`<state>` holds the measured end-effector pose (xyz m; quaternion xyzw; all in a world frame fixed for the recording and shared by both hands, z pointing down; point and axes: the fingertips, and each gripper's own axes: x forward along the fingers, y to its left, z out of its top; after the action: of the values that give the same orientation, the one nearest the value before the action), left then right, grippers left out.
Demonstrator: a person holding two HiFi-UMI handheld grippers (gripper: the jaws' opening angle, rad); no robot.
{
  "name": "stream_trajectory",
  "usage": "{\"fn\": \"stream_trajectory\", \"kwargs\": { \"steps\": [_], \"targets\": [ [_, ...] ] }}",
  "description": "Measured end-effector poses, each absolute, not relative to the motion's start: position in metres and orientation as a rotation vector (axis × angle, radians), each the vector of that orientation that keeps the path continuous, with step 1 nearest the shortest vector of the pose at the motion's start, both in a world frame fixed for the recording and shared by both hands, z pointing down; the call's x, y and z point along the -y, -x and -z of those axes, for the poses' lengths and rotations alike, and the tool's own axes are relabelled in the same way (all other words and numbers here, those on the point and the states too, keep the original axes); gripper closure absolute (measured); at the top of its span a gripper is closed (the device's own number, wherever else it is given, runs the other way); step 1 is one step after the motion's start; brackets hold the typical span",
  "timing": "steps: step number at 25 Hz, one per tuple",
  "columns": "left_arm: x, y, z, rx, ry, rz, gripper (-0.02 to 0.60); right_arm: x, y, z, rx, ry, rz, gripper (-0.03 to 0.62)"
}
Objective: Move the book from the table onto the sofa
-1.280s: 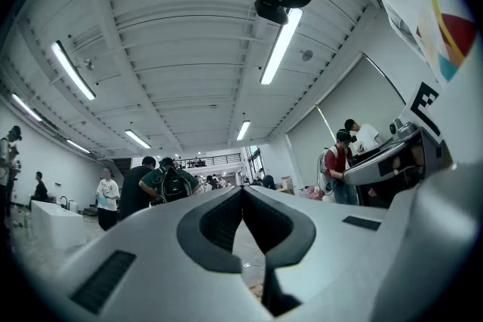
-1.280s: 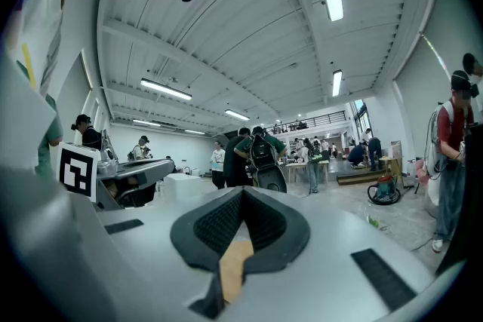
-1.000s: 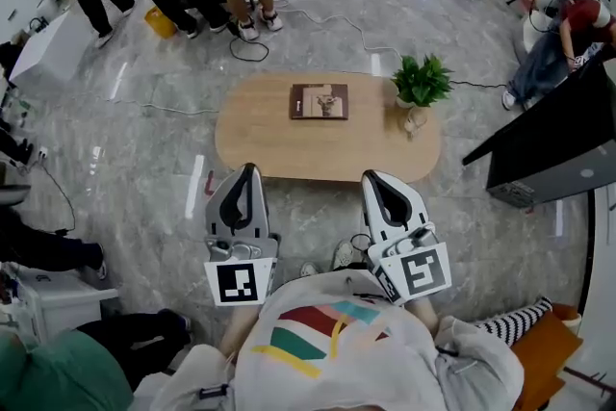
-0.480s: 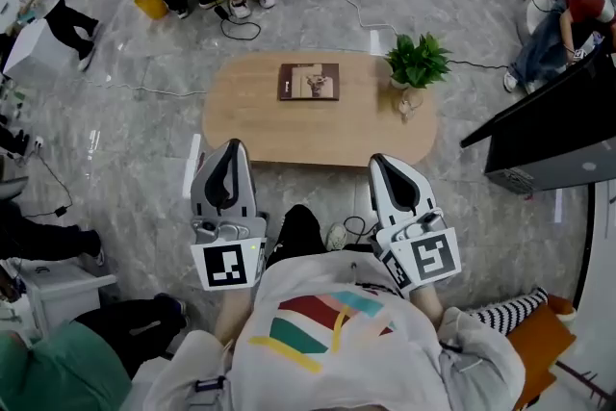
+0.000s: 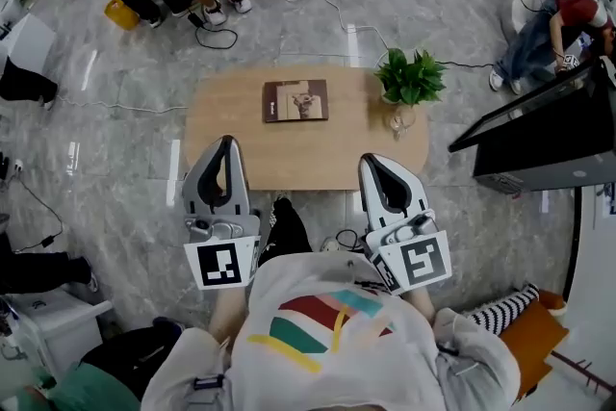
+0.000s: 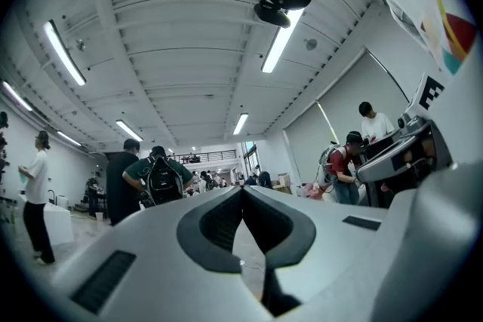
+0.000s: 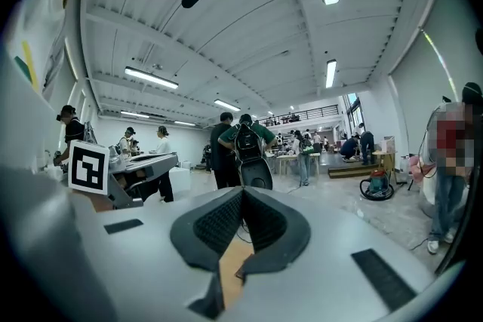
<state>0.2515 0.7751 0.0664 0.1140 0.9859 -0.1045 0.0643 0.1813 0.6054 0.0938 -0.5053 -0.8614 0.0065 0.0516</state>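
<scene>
- Step in hand: approach. The book has not been gripped yet, and neither gripper touches it.
- Book position: it lies flat on the oval wooden surface, towards the far edge and left of centre, well apart from both grippers.
- Left gripper: held at the near edge of the surface. Its fingers are together with nothing between them.
- Right gripper: held at the near edge, to the right of the book's line. Its fingers are also together and empty.
- Obstacle: a potted plant stands near the right end of the surface, beside the book but apart from it.
- Next move, as judged: carry one gripper across the surface, part its fingers, and close them on an edge of the book. A flat book offers little purchase, so the second gripper may have to steady or lift it.
- Destination: no view clearly shows the sofa, so it must be located after the pick.
</scene>
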Motion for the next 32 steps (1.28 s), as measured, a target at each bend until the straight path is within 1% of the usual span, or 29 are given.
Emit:
{"fn": "stream_trajectory", "kwargs": {
  "steps": [3, 6, 11, 18, 20, 24, 32],
  "targets": [
    [-0.814, -0.218, -0.076, -2.997, -0.302, 0.324, 0.574, -0.648, -0.154, -0.095, 2.622, 1.528, 0.031, 0.581],
    [-0.859, -0.188, -0.088, -3.039, -0.295, 0.226, 0.574, -0.691, -0.126, -0.094, 2.622, 1.492, 0.069, 0.580],
    [-0.927, -0.144, -0.099, -3.075, -0.261, 0.175, 0.574, -0.764, -0.087, -0.099, 2.585, 1.479, 0.061, 0.580],
    [-1.004, -0.079, -0.142, -3.157, -0.196, 0.112, 0.574, -0.841, -0.041, -0.115, 2.566, 1.429, 0.109, 0.580],
    [-1.006, -0.058, -0.149, -3.139, -0.184, 0.034, 0.574, -0.836, -0.033, -0.124, 2.547, 1.374, 0.122, 0.580],
    [-1.003, -0.031, -0.171, -3.202, -0.121, 0.019, 0.574, -0.841, -0.012, -0.145, 2.482, 1.343, 0.097, 0.581],
    [-1.001, 0.000, -0.159, -3.238, -0.150, 0.119, 0.574, -0.888, 0.041, -0.141, 2.446, 1.514, 0.027, 0.582]
  ]
}}
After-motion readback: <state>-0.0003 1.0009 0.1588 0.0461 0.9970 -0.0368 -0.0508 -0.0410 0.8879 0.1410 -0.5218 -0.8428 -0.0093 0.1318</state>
